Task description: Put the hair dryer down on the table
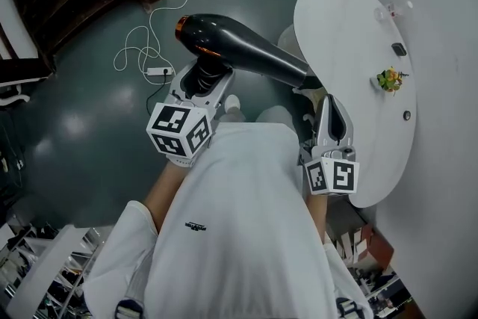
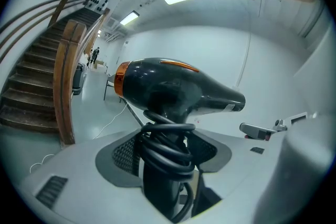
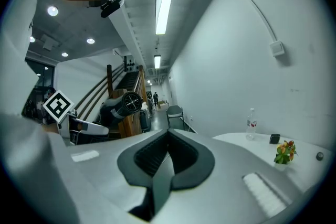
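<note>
the left gripper (image 1: 208,86) is clamped on the handle of the hair dryer (image 1: 239,48), low down, over the cord (image 2: 165,147) wound round it. the dryer hangs in the air above the floor, at 11 o'clock from the person's chest, nozzle aimed toward 4 o'clock. it looks rigid, smooth-shelled and top-heavy, so the handle is the sound hold, and the rubbery cord likely adds grip. the right gripper (image 1: 332,123) has its jaws pressed together on nothing. the table (image 1: 351,19) lies at 2 o'clock, with a small plant (image 1: 389,78) toward its 3 o'clock edge.
</note>
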